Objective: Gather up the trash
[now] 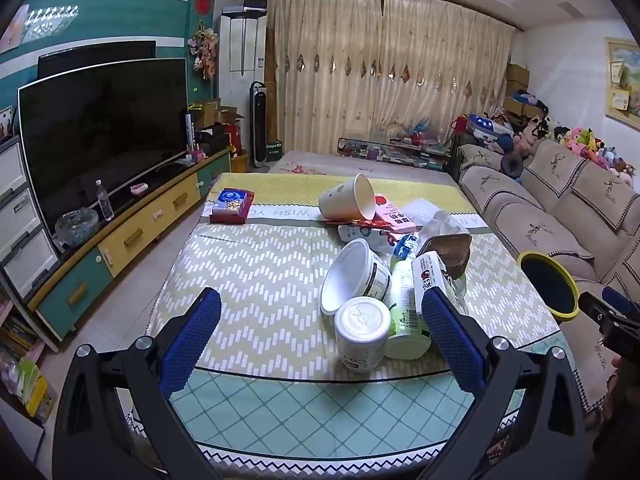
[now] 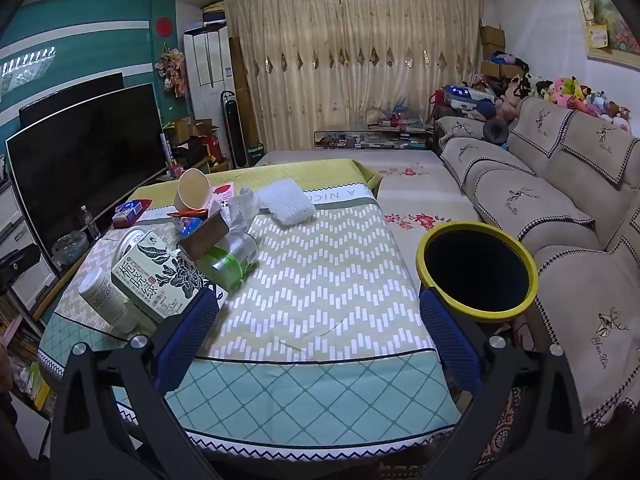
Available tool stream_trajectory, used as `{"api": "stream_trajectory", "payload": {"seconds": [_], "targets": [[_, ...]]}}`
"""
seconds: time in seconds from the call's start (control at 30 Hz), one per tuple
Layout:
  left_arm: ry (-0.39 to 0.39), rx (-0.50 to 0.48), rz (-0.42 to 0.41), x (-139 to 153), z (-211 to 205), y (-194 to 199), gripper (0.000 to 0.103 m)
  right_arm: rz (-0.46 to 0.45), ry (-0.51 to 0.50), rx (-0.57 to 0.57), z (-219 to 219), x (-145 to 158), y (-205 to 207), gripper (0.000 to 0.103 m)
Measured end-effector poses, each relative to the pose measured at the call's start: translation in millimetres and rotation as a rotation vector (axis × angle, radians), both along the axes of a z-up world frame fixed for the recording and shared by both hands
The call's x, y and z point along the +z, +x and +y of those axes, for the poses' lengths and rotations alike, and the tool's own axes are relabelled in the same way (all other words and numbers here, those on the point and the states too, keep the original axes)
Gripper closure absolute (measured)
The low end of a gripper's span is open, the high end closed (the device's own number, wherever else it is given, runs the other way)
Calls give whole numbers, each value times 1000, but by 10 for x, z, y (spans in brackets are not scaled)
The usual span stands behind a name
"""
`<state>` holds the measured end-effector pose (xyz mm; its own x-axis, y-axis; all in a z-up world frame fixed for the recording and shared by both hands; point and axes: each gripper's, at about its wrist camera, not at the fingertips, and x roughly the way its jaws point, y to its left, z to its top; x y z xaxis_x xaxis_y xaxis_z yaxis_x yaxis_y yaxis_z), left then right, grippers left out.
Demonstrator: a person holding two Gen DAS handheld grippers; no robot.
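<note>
Blue textured pads line the spread fingers of the left gripper (image 1: 320, 336), which holds nothing above the near edge of the table covered by a green and cream chevron cloth (image 1: 256, 264). In the left wrist view the trash lies heaped right of the table's middle: a white plastic canister with a embossed lid (image 1: 361, 334) lies nearest, touching a pale green-labelled bottle on its side (image 1: 406, 316) and a tipped white paper bowl (image 1: 352, 276). A white carton with red print (image 1: 430, 276) stands just beside the right finger, with a brown foil tray (image 1: 450, 250) behind it. Farther back sit a tilted cream paper cup (image 1: 352, 200), a pink carton (image 1: 394, 216) and crumpled white tissue (image 1: 432, 216). A red tissue pack with a blue picture (image 1: 232, 206) lies well apart on the left. The black bin with a yellow rim (image 1: 548, 286) shows only partly at the right, between table and beige sofa (image 1: 560, 200); the other gripper's black body pokes in beside it.

The right wrist view shows the right gripper (image 2: 320, 334), fingers likewise spread and empty, over bare cloth. Here the bin (image 2: 478, 274) shows its whole dark mouth, just beyond the right finger. The carton's face with a dark leaf design (image 2: 160, 284) is turned this way, near the left finger, and a white bubble-wrap pad (image 2: 286, 202) appears clearly. The black television (image 2: 80, 176) stands along the left wall.
</note>
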<state>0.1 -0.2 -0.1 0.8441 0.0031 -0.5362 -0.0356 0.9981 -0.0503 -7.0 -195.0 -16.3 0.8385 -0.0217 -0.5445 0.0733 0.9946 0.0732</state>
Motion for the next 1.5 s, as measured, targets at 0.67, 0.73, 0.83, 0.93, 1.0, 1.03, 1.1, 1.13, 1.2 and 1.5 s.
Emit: {"api": "stream_trajectory", "payload": {"seconds": [0.67,0.73,0.83,0.93,1.0,1.03,1.1,1.13,1.2,1.5], "targets": [[-4,-4,11,-28,-15,-10,4,6,22,-2,-28,-78,23,7],[-6,-6,16,-39,-36,-18,4,7,21,-2,-27,-82,24,7],[-8,-12,25,-64,-35,-5,4,8,23,-3,-30,-90,29,7],[-12,-17,30,-77,-34,8,4,11,25,-4,-35,-94,37,7],[-14,-20,31,-76,-34,11,4,12,25,-5,-35,-100,40,7],[-14,-21,31,-73,-35,12,4,12,26,-5,-36,-101,39,7],[-15,-22,31,-68,-36,17,4,14,28,-6,-45,-116,44,7],[-15,-22,31,-68,-36,19,4,15,30,-7,-48,-124,46,7],[-15,-21,31,-68,-35,17,4,17,32,-8,-51,-134,57,7],[-16,-19,29,-57,-26,22,4,25,36,-8,-72,-147,57,6]]}}
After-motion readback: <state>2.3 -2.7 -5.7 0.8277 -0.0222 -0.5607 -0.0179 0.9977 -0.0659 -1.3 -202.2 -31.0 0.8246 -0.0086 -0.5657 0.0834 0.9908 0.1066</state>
